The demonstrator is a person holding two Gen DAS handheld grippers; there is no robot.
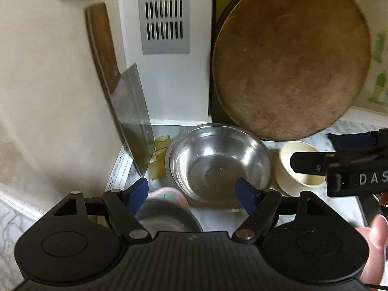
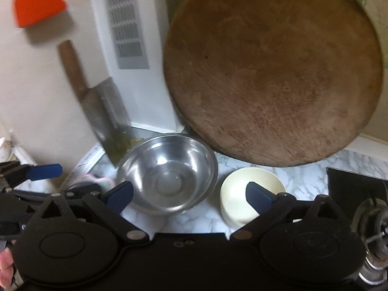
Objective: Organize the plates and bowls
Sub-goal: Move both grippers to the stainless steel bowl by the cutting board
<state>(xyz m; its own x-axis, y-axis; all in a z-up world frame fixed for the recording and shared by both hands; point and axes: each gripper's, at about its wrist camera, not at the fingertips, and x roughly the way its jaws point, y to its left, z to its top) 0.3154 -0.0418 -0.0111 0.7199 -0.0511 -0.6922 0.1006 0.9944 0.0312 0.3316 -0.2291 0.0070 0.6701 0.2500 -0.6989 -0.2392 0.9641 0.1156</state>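
Marble counter [image 2: 303,179] — steel bowl [image 1: 218,162] ahead of left gripper [image 1: 194,194], seemingly untouched.

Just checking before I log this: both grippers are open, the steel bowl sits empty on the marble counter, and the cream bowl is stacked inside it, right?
Not quite. The cream bowl is not inside the steel bowl; the right wrist view shows it standing beside it on the marble counter. The rest holds: the steel bowl is empty, and the left gripper and right gripper are open.
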